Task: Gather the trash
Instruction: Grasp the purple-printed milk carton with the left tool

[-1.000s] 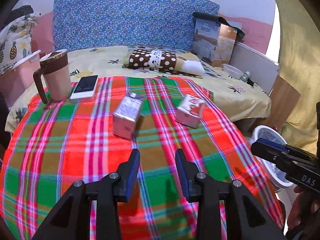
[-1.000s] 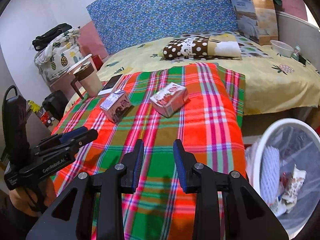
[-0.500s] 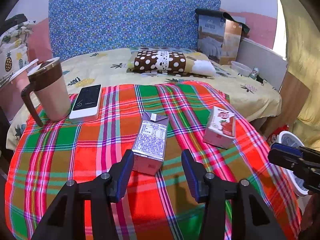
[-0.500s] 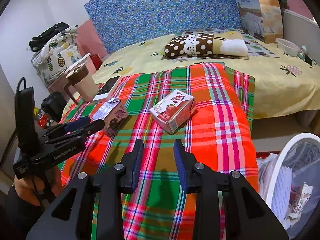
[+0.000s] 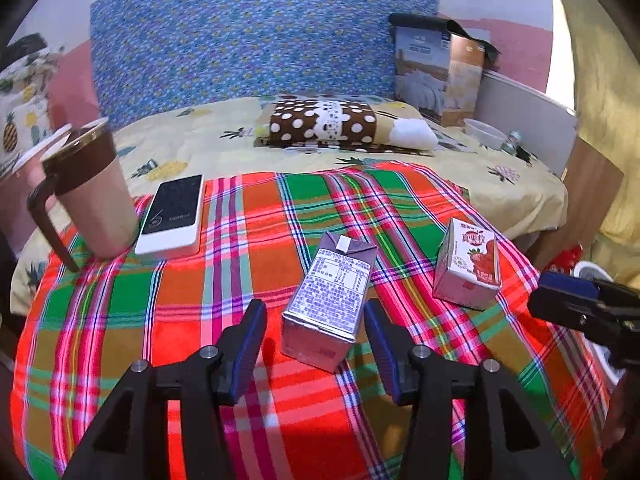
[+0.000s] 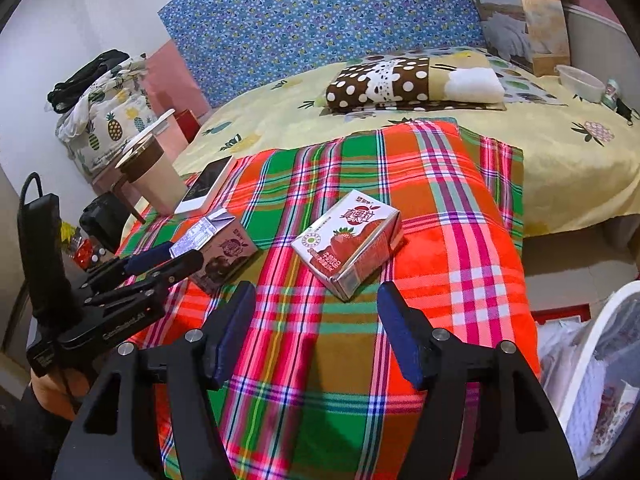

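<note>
Two drink cartons lie on the plaid cloth [image 5: 256,240]. A purple carton [image 5: 330,304] lies on its side; my left gripper [image 5: 316,320] is open with its fingers on either side of the carton's near end, apart from it. It also shows in the right wrist view [image 6: 218,250] with the left gripper [image 6: 168,258] at it. A red strawberry carton [image 6: 348,240] lies just ahead of my open, empty right gripper [image 6: 316,304]; it also shows in the left wrist view [image 5: 468,268]. The right gripper's tip [image 5: 560,300] shows at right.
A brown-and-beige mug [image 5: 88,192] and a phone [image 5: 172,216] sit at the cloth's far left. A polka-dot pillow [image 5: 332,124] lies on the bed behind. A white trash bin [image 6: 592,364] with rubbish stands at the right, below the bed edge.
Both grippers moved forward and opened wider. The left one now straddles the purple carton's near end; the right one has closed in on the strawberry carton.
</note>
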`<state>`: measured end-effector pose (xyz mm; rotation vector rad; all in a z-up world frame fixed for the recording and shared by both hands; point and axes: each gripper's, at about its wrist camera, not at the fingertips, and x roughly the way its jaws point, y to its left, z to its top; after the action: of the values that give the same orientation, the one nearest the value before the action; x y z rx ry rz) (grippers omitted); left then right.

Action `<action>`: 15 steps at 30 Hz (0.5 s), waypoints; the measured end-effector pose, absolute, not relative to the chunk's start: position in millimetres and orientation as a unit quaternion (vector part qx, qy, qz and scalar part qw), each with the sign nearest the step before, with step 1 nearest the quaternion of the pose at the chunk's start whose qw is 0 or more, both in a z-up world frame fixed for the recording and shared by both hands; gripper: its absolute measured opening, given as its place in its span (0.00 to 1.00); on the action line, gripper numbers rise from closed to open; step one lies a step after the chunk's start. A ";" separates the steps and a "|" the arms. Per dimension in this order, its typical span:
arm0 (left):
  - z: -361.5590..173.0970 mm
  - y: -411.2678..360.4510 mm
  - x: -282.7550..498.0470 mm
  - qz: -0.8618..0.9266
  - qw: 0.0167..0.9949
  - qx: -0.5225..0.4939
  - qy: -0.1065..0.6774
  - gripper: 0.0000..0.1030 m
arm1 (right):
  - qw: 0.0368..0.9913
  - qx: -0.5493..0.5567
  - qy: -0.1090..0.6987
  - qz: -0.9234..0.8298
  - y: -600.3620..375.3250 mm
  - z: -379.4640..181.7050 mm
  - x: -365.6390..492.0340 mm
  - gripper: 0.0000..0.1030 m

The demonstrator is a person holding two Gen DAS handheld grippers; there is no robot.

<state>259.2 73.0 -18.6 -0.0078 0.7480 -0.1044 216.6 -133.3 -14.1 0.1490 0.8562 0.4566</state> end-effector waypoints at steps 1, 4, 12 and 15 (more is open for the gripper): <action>-19.6 72.5 261.1 -0.060 0.928 0.004 0.368 0.55 | 0.881 0.073 0.412 0.218 -134.1 -15.5 217.3 0.63; -22.6 69.8 265.6 -0.075 0.925 0.023 0.372 0.55 | 0.880 0.079 0.416 0.216 -137.1 -19.0 219.3 0.63; -29.2 66.9 270.5 -0.077 0.918 0.015 0.390 0.40 | 0.880 0.082 0.416 0.212 -135.4 -18.9 224.6 0.63; -25.8 72.4 262.7 -0.064 0.919 -0.003 0.389 0.40 | 0.880 0.085 0.417 0.211 -130.9 -20.4 229.5 0.63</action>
<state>262.7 72.4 -25.8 -0.0062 0.7998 -0.1325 229.5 -130.9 -20.4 0.1761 0.8679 0.4390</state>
